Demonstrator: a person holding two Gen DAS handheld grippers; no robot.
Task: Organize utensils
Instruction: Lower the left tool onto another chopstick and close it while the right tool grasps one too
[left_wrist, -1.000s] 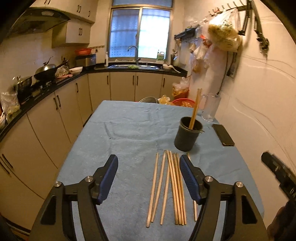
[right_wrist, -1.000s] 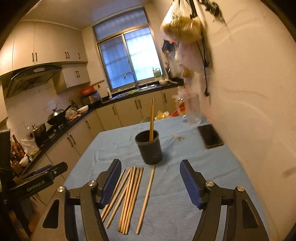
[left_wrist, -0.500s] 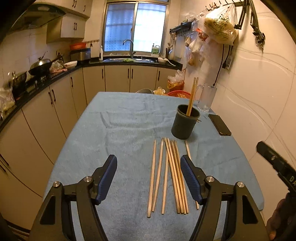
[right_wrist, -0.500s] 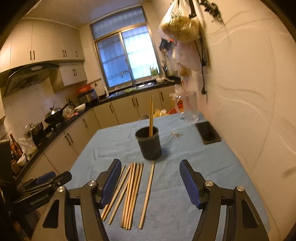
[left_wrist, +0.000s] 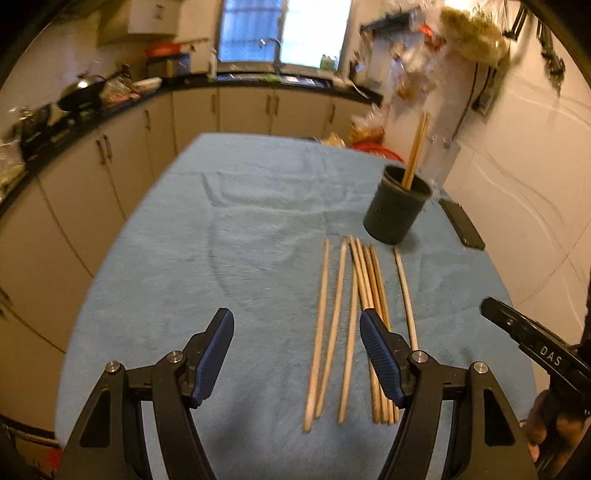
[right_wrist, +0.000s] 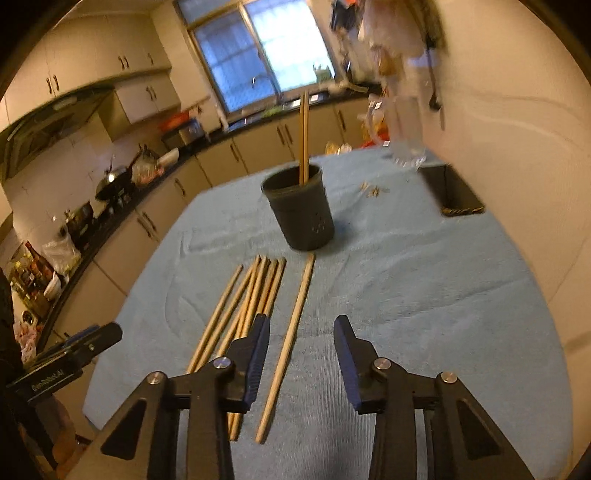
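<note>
Wooden chopsticks (left_wrist: 354, 325) lie side by side on the blue cloth (left_wrist: 229, 236) over the tabletop, running from its near edge toward a dark cup (right_wrist: 301, 208) that stands toward the far right corner with two more chopsticks (right_wrist: 304, 136) upright in it. One single chopstick (right_wrist: 290, 341) lies apart on the right of the bundle, and the right gripper (right_wrist: 301, 356) hangs over it with jaws closing, the stick between them but not yet pressed. The left gripper (left_wrist: 297, 354) hovers wide and empty over the near edge, left of the bundle; a black phone (left_wrist: 461, 223) lies by the right edge.
</note>
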